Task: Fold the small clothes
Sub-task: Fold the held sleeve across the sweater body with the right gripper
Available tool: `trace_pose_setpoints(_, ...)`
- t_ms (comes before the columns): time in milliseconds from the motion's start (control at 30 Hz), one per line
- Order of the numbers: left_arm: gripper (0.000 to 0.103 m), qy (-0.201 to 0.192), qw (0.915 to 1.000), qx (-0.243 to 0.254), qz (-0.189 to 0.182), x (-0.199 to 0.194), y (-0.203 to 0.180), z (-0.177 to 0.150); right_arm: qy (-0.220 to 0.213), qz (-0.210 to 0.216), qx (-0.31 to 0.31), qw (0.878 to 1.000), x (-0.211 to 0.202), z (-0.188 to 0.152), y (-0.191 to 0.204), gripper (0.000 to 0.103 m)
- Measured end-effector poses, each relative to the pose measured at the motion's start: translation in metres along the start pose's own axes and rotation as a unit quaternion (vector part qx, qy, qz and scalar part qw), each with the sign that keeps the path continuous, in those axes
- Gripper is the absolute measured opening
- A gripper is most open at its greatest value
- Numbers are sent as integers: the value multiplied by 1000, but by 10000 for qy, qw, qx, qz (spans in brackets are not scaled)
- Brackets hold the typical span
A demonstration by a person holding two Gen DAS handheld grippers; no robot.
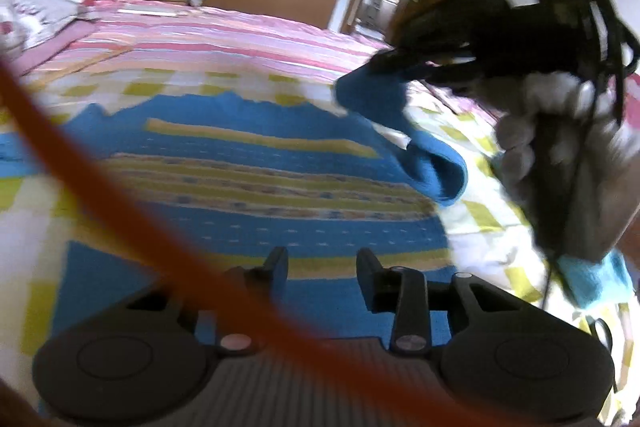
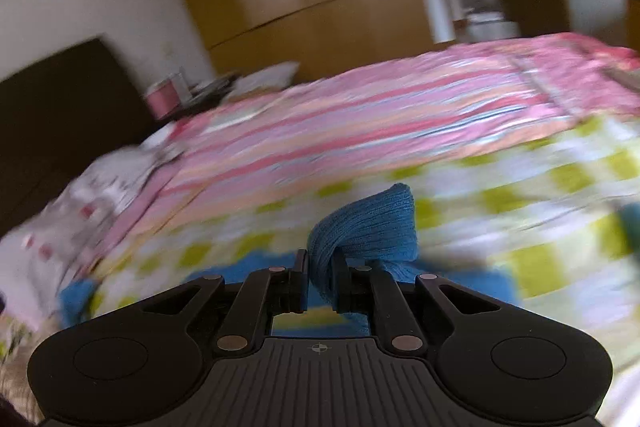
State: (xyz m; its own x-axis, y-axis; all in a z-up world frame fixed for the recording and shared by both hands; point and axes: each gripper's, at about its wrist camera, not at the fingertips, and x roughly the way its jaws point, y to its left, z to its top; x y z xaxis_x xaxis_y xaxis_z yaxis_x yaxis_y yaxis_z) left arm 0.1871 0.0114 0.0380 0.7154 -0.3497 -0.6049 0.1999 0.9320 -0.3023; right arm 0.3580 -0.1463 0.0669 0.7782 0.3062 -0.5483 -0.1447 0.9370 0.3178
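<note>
right gripper [image 2: 322, 267] pinching a bunched blue sleeve [image 2: 368, 227], left gripper [image 1: 322, 263] hanging open over the blue sweater [image 1: 240, 187]
sweater's lying on the bed [image 1: 224, 27]; sleeve is lifting at 2 o'clock. i'd be laying it flat across the body, no twist. no containers showing.

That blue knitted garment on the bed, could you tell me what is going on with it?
A person is folding it with a handheld gripper in each hand. The blue knitted garment lies spread on the checked bedcover. The right gripper is shut on one bunched corner of it, lifted off the bed; the left wrist view shows that corner raised at the garment's right side. The left gripper is open with nothing between its fingers, above the garment's near edge.
</note>
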Motion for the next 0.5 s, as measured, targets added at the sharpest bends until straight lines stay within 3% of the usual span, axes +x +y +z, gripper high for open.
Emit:
trace_pose_setpoints(233, 43, -50, 9988, -452, 157, -2, 39, -1, 599, 562, -598, 9948, 52, -43, 73, 10)
trace_pose_setpoints(400, 43, 17, 9984, -511, 225, 5, 54, -4, 1008, 655, -1464, 9819, 73, -67, 92, 16)
trace_pose_setpoints(500, 43, 68, 9984, -537, 179, 9, 57, -4, 1012, 709, -1937, 9733, 73, -79, 99, 16)
